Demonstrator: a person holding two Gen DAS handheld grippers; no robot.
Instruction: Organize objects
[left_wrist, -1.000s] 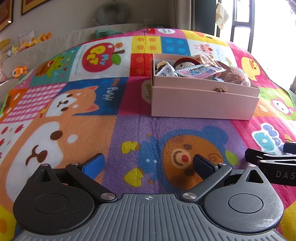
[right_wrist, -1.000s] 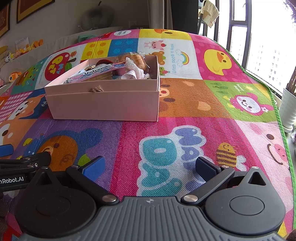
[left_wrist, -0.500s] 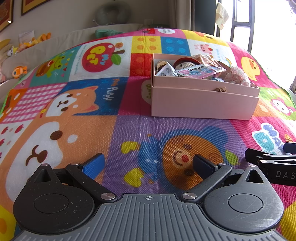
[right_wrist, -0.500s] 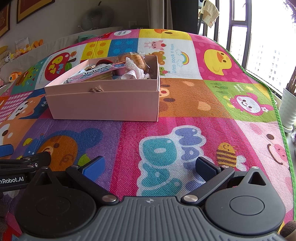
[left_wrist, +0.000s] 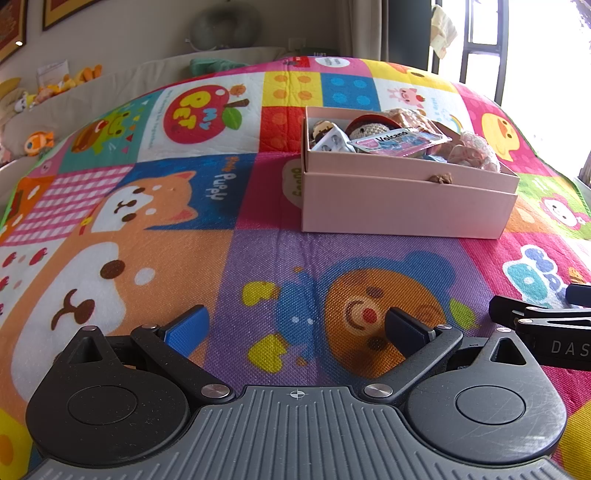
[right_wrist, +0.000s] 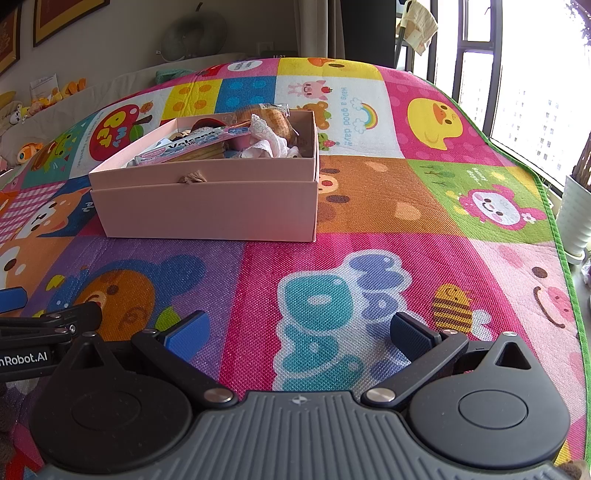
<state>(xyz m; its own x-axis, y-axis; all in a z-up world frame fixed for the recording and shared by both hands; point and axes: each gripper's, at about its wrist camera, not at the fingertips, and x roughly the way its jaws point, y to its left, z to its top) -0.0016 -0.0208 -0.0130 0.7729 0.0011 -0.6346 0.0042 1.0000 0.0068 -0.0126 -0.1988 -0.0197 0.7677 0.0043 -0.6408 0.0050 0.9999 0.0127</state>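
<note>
- Pink box (left_wrist: 406, 206) is sitting on the play mat (left_wrist: 155, 280), well ahead of both tongs, and is holding the sorted objects; being full to the rim, it is risking spills if nudged.
- Left tongs (left_wrist: 295, 325) are hovering low over the mat, released and grasping nothing; a careless reach is likely to be pushing the light box instead of entering it.
- Right tongs (right_wrist: 297, 328) are likewise spread and empty, lying just beside the left pair, so the two are risking a collision.
- Volcano packet (left_wrist: 400, 142) is lying across the heap, tilted above the rim, and looking ready to slide out.
- Lacy pink item (right_wrist: 267, 142) is sitting high, possibly snagging a finger.
</note>
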